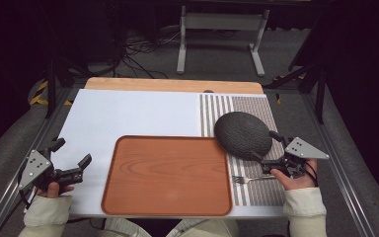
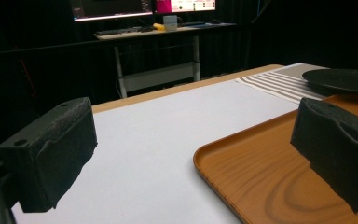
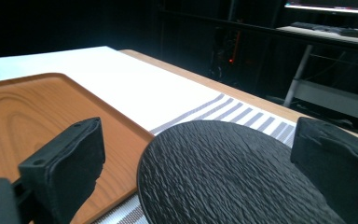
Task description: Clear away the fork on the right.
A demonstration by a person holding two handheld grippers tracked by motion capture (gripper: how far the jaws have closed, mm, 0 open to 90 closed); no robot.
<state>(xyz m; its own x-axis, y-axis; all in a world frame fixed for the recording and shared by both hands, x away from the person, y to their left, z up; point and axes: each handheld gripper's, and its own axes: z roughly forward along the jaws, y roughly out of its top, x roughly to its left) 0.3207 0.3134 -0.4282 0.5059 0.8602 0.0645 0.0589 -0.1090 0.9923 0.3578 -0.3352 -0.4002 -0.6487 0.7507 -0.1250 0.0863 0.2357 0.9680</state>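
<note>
On white worktop [image 1: 128, 113], wooden tray [image 1: 168, 175] lies at near centre, bare; dark textured plate [image 1: 243, 134] just right of it on striped mat [image 1: 256, 111], edge overlapping tray corner; fork [image 1: 249, 178] on mat near plate's near side. Left tool [image 1: 71, 160] left of tray, jaws spread, holding nothing. Right tool [image 1: 269, 148] at plate's right edge, jaws spread either side of plate rim, not closed on it

Fork [image 1: 250, 178]: handle end hidden beneath right hand [image 1: 296, 178]. Dark plate [image 3: 233, 177] cut off at bottom edge (right gripper view).
</note>
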